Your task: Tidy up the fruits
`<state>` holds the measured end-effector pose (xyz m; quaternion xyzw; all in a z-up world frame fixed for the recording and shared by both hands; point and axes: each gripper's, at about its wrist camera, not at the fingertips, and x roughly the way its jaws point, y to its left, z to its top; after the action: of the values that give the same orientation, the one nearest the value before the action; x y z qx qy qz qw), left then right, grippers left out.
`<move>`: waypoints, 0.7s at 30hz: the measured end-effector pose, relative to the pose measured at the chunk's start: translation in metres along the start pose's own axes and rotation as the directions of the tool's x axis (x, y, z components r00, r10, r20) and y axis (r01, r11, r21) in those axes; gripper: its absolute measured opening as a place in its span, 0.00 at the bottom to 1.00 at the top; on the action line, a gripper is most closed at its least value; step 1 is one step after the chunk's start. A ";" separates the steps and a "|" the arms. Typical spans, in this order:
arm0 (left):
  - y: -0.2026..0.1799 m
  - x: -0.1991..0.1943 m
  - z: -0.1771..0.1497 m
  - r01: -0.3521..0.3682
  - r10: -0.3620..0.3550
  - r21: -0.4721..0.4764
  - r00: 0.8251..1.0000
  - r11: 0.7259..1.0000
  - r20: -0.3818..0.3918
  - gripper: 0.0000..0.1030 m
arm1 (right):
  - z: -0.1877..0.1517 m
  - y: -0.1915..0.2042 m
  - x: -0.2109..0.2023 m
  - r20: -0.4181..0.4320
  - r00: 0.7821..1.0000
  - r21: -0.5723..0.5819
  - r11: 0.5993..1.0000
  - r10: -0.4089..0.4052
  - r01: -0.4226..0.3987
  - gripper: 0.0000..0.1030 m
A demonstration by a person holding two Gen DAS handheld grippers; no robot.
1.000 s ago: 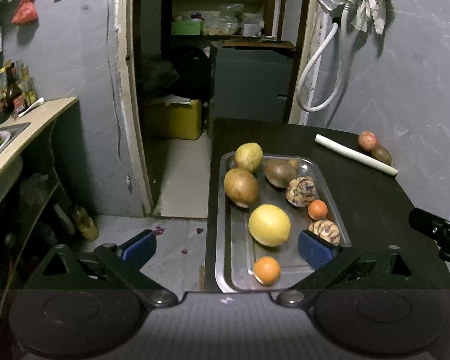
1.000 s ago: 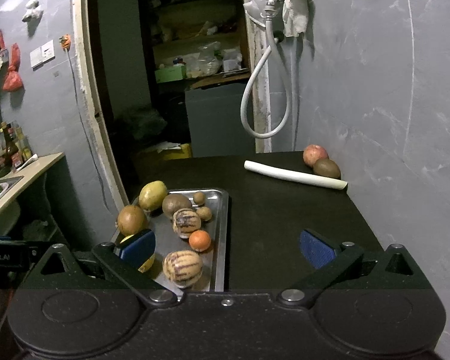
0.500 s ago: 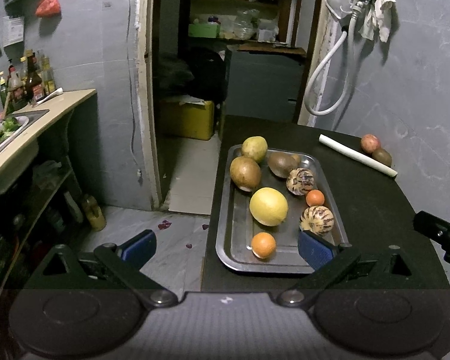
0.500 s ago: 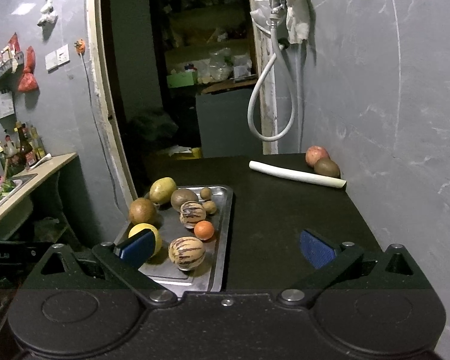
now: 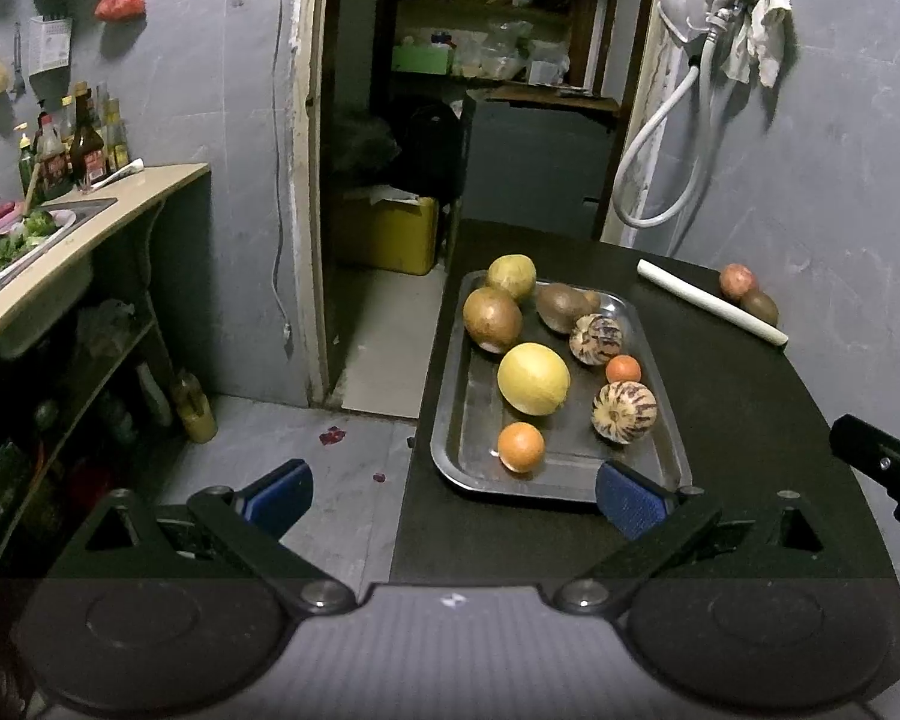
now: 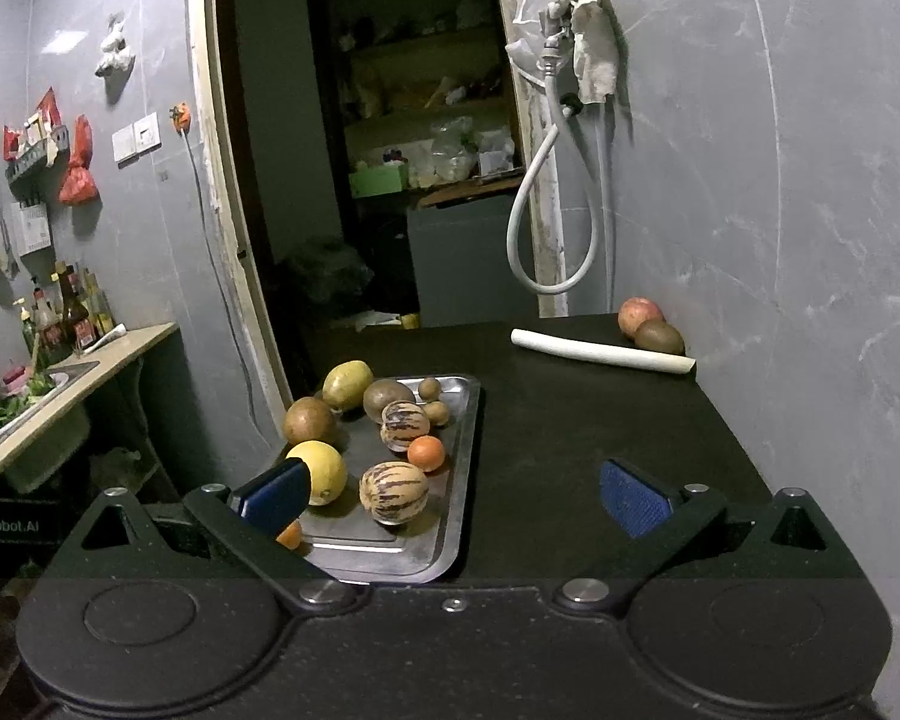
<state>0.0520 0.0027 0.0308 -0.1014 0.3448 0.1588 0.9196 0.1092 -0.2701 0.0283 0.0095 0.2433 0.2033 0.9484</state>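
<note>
A metal tray sat on the left part of a dark counter, holding a group of fruits. At its far end lay a yellow-green round fruit, a brown round fruit and a dark brown oval fruit. In the middle sat a large yellow citrus, with a striped melon-like fruit to its right and a small orange just beside that. Nearer, a second striped fruit rested on the right and another orange on the left. At the far right of the counter, against the grey wall, a red apple touched a brown kiwi, with a white cylinder lying just in front of them.

The left tool hovered near the tray's near edge, its blue-padded fingers spread wide and holding nothing. The right tool was likewise wide apart and empty, its left finger over the tray's near left corner. A sink with greens stood at far left.
</note>
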 end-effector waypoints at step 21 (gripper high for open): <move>0.028 0.011 -0.004 0.060 -0.061 -0.011 0.998 0.998 -0.024 0.99 | -0.007 0.030 0.000 0.009 0.999 -0.030 0.998 -0.048 0.048 0.99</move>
<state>0.0472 0.0299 0.0187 -0.1182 0.3519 0.1313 0.9192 0.0946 -0.2434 0.0259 -0.0098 0.2365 0.1839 0.9540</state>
